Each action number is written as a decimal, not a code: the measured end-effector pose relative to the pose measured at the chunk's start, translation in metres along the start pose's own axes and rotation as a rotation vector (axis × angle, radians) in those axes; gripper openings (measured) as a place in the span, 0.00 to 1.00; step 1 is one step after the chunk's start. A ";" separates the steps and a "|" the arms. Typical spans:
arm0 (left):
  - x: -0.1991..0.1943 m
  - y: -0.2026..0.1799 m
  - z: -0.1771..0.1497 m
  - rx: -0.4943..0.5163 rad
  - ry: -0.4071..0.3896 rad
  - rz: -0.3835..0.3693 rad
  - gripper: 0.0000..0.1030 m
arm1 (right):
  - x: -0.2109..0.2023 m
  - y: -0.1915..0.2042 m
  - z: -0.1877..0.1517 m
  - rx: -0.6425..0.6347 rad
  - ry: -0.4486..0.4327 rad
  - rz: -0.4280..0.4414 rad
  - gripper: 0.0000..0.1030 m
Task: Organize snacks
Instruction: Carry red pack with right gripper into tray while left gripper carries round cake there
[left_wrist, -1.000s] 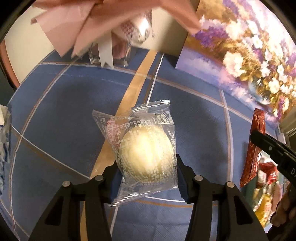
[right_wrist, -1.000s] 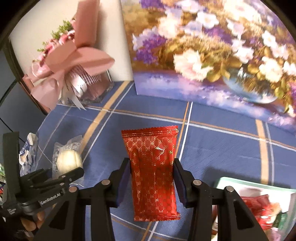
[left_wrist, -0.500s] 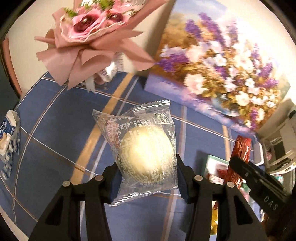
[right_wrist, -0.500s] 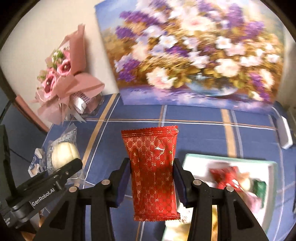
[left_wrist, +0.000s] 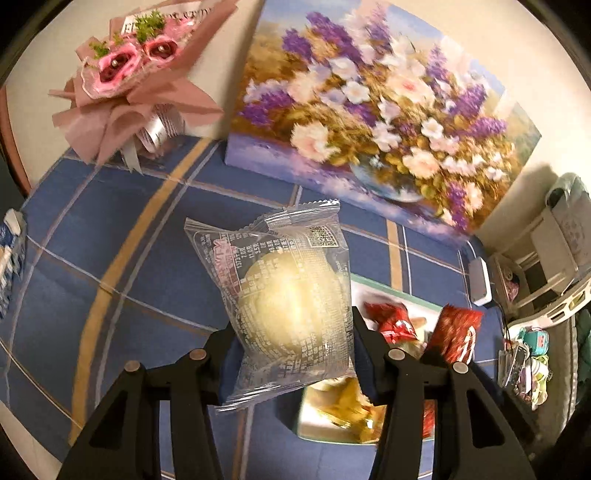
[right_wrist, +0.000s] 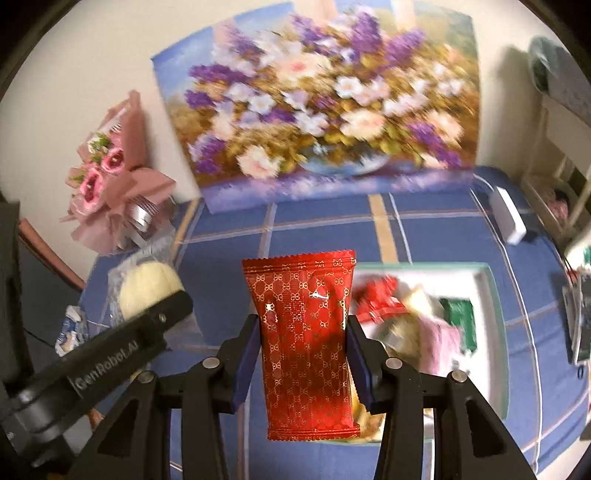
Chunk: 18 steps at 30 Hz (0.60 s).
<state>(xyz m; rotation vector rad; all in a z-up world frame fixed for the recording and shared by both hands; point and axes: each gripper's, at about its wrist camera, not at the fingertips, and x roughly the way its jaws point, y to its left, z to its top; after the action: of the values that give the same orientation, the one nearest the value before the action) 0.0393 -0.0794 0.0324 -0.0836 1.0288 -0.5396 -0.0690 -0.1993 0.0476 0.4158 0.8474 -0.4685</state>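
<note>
Right, my left gripper (left_wrist: 291, 354) clamps a clear plastic packet with a pale round bun (left_wrist: 291, 302), held above the blue checked tablecloth (left_wrist: 110, 236). My right gripper (right_wrist: 301, 354) pinches a red gold-patterned sachet (right_wrist: 304, 343) over the white green-rimmed tray (right_wrist: 491, 295) of snacks, right of the bun.

Warm indoor light, moderately dim; both views vignette to black at the rounded fisheye corners. Straight stripes of the blue checked tablecloth (left_wrist: 155, 258) bow toward the edges. Glare washes the clear plastic wrapper around the pale round bun (left_wrist: 291, 295). Right wrist view: strong motion blur on the purple-and-white flower painting (right_wrist: 317, 110) and inside the white shallow tray (right_wrist: 436, 273); glossy red patterned packet (right_wrist: 306, 343) stays sharp.
</note>
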 end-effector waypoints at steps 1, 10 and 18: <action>0.004 -0.005 -0.006 -0.006 0.009 -0.002 0.52 | 0.001 -0.005 -0.004 0.002 0.009 -0.013 0.47; 0.036 -0.039 -0.035 0.007 0.072 0.025 0.52 | 0.018 -0.054 -0.018 0.058 0.093 -0.090 0.47; 0.050 -0.066 -0.038 0.026 0.070 0.042 0.52 | 0.039 -0.095 -0.013 0.119 0.154 -0.128 0.47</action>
<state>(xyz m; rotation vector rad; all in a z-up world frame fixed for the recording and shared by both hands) 0.0021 -0.1525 -0.0064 -0.0201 1.0887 -0.5209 -0.1063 -0.2791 -0.0063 0.5140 1.0025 -0.6134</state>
